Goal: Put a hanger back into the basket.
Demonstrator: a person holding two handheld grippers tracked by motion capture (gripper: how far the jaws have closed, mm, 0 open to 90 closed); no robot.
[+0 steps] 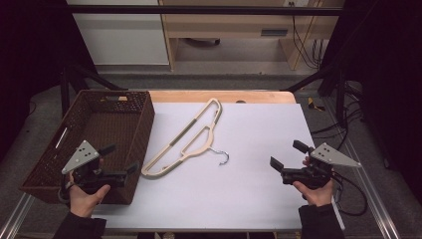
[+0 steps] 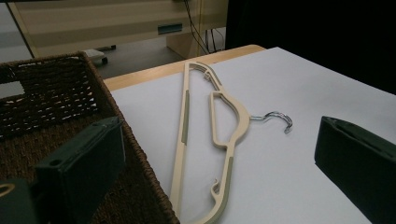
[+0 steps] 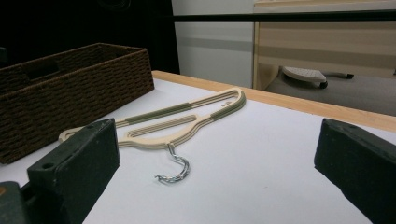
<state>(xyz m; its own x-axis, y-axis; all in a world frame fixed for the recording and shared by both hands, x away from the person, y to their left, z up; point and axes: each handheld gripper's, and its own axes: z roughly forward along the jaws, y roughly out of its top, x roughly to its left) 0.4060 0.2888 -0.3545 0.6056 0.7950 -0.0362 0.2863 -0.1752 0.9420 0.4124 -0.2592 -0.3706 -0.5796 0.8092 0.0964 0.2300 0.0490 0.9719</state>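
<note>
High view showed the cream plastic clothes hanger with olive grip strips and a bent metal hook [image 1: 191,137] lying flat on the white table top [image 1: 249,189], between the two tongs and farther from the person than either. Its lower end lay just beside the left gripper [image 1: 121,160], while its hook pointed toward the right gripper [image 1: 287,155], which was well apart from it. Left gripper view had the hanger [image 2: 219,135] ahead between that tool's own black jaws, which stood wide apart with nothing between them. Right gripper view had the hanger [image 3: 182,121] ahead and slightly left, its hook nearest the camera, and that tool's jaws also stood wide open and empty. Both tongs were held low, each in one hand, near the person's edge of the table. A dark brown woven wicker basket [image 1: 47,174] stood at the table's left side, beneath and beside the left gripper, its long wall close to the hanger.
</note>
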